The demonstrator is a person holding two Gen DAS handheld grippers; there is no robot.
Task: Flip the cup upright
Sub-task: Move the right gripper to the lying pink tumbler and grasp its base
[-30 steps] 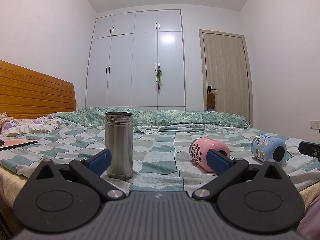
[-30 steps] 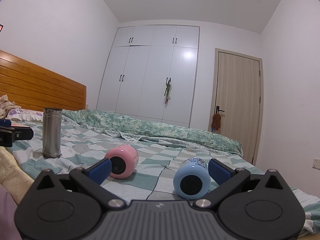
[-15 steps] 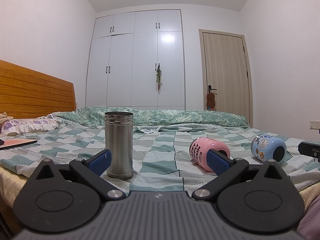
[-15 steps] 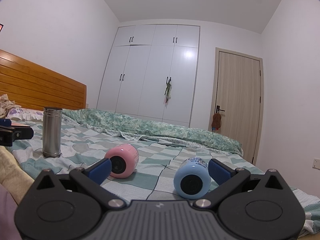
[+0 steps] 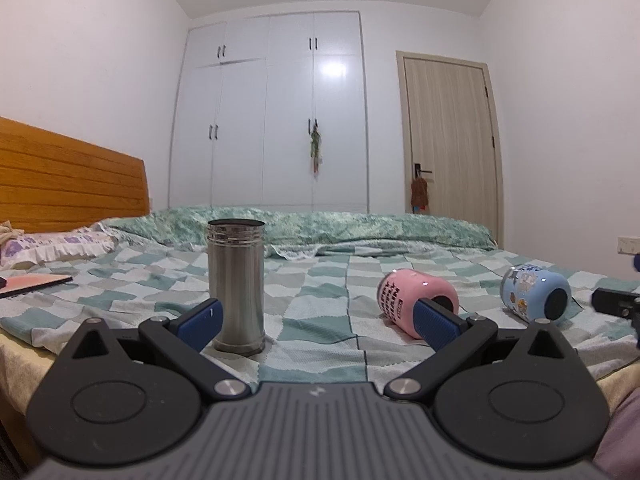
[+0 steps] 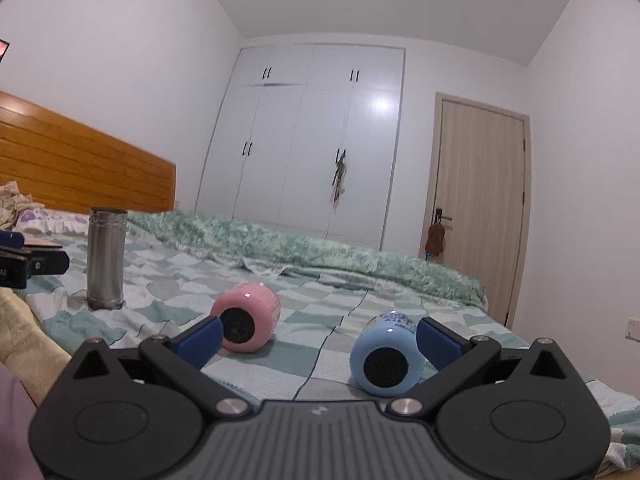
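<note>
A steel cup [image 5: 236, 286] stands upright on the checked bedspread; it also shows in the right wrist view [image 6: 105, 258]. A pink cup [image 5: 416, 302] lies on its side, seen too in the right wrist view [image 6: 249, 317]. A blue cup [image 5: 536, 294] lies on its side at the right, close in front of my right gripper in its view [image 6: 386, 354]. My left gripper [image 5: 318, 320] is open and empty, near the steel cup. My right gripper [image 6: 318, 338] is open and empty; the blue cup lies by its right finger.
The bed [image 5: 320, 320] has a wooden headboard [image 5: 68, 184] at the left, pillows [image 5: 52, 246] and a flat pink item [image 5: 32, 282]. A folded green quilt [image 5: 320, 226] runs along the far side. White wardrobe [image 5: 272, 120] and door [image 5: 450, 140] stand behind.
The left gripper has dipped slightly and the right gripper has edged a little; the cups have not moved.
</note>
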